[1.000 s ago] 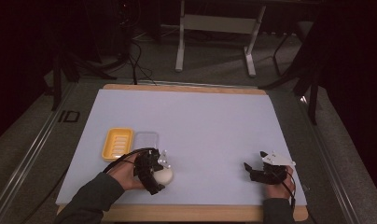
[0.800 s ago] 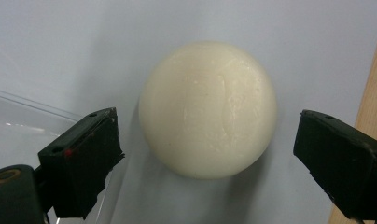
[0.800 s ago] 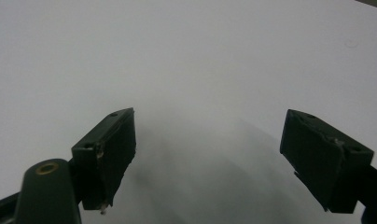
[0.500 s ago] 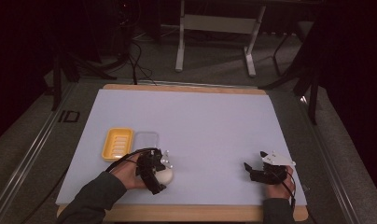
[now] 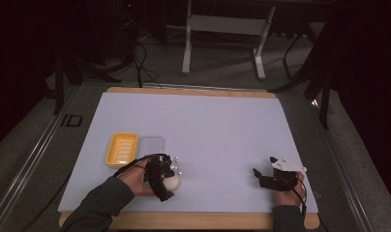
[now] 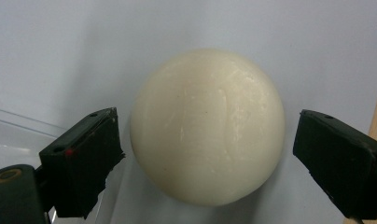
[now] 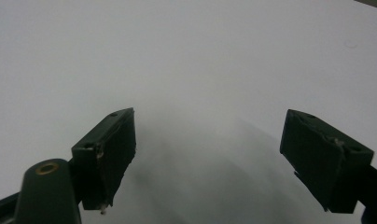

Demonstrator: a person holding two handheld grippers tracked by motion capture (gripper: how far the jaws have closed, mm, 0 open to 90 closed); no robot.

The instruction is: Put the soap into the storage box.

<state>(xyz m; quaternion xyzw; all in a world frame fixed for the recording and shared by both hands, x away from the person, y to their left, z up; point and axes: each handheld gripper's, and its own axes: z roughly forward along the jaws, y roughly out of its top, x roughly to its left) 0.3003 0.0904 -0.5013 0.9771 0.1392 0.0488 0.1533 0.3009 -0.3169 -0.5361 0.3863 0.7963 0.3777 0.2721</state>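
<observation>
A round cream soap bar [image 6: 207,126] lies on the white mat between the jaws of my left gripper [image 6: 210,151]. A narrow gap shows on each side of it, so the pads are not touching. These jaws have just been closing around the soap. In the high view the left gripper [image 5: 165,183] sits at the front left, over the soap bar [image 5: 174,182]. My right gripper [image 5: 261,176] rests at the front right, and its jaws [image 7: 210,144] stand open over bare mat.
A yellow soap dish [image 5: 121,148] and a clear lid [image 5: 151,145] lie side by side just behind the left hand. The clear lid's edge [image 6: 18,135] shows beside the left jaw. The mat's [image 5: 208,125] wooden front edge [image 5: 193,220] runs close to both hands.
</observation>
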